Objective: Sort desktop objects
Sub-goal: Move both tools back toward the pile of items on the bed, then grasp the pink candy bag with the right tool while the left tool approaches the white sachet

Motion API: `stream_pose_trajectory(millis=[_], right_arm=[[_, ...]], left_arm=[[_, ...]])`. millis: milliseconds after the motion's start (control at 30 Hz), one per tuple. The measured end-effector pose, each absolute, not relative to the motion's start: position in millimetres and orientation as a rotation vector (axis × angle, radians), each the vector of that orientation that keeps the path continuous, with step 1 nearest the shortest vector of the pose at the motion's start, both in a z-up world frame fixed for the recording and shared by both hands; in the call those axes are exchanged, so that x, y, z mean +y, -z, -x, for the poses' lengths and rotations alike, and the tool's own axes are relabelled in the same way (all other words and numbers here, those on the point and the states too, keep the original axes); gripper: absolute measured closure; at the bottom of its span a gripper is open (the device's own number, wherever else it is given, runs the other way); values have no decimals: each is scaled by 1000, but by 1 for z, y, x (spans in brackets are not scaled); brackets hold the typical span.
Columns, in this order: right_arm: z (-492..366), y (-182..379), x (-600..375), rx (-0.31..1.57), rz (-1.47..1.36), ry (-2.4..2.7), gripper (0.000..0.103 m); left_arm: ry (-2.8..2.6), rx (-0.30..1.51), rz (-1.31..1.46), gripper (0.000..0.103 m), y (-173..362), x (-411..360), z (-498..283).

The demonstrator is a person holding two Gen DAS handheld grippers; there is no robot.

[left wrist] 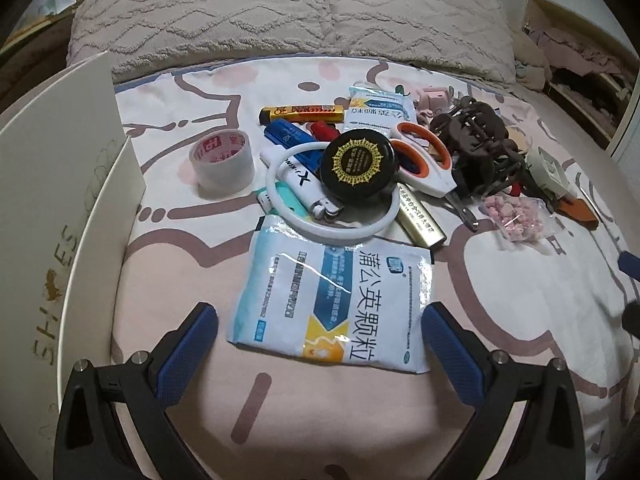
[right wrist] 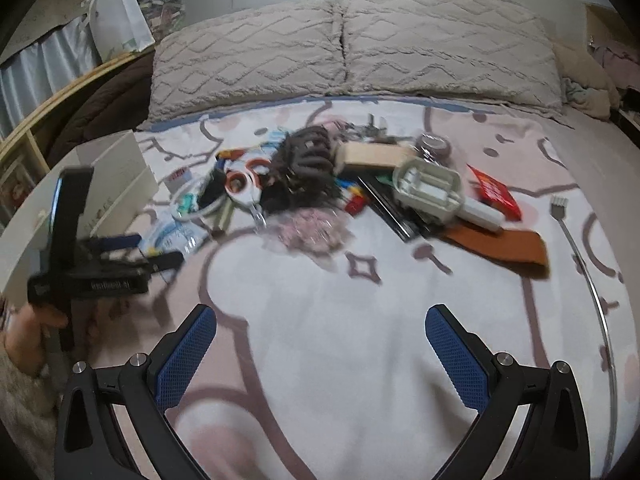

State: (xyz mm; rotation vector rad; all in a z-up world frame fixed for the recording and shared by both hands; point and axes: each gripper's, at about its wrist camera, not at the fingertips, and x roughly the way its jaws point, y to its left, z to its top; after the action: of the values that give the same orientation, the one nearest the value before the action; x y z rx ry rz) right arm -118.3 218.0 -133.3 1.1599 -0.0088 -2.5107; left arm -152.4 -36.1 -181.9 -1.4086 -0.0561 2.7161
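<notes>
Clutter is spreading across the pink-and-white printed bedsheet point(left wrist: 500, 280), and both tools are hanging above it with nothing in them. Starting far left in the left wrist view, a white cardboard shoe box point(left wrist: 60, 208) is standing at the sheet's edge, its gold lettering showing only here. Next comes a roll of clear packing tape with red print point(left wrist: 222, 160), sitting apart from the heap. Then the pile itself is crowding in: a yellow wrapped bar point(left wrist: 302, 114), a white plastic ring point(left wrist: 320, 200) lying over a white lighter point(left wrist: 306, 190), a round black tin with a gold sunburst lid point(left wrist: 360, 160) resting on the ring, and orange-handled white scissors point(left wrist: 424, 160) touching the tin. Just before the left gripper point(left wrist: 320, 338), whose blue-padded fingers point(left wrist: 188, 356) are standing wide apart, a blue-and-white medicine sachet with Chinese print point(left wrist: 336, 300) is lying flat, its near edge between the fingertips but not gripped. Rightward, a dark brown hair claw point(left wrist: 476, 148) and a clear bag of pink tablets point(left wrist: 516, 216) are closing out that view.

Switching to the right wrist view, blurred, the right gripper point(right wrist: 320, 340) is also spread wide, over bare sheet, well short of the pile. This angle is picking up what the other crops: a white plastic frame point(right wrist: 428, 186), a red packet point(right wrist: 496, 192), an orange leather strap point(right wrist: 500, 246) and a long thin metal back-scratcher point(right wrist: 576, 256) on the far right.
</notes>
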Motion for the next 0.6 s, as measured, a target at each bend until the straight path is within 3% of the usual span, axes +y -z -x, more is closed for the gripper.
stream_pose_trajectory(millis=[533, 600], right_arm=[[182, 149, 167, 98, -1267, 2490, 0], [186, 154, 159, 145, -1272, 2502, 5]], left_arm=[[-2701, 31, 1387, 0, 190, -26, 152], [-2695, 8, 1389, 0, 191, -27, 153]])
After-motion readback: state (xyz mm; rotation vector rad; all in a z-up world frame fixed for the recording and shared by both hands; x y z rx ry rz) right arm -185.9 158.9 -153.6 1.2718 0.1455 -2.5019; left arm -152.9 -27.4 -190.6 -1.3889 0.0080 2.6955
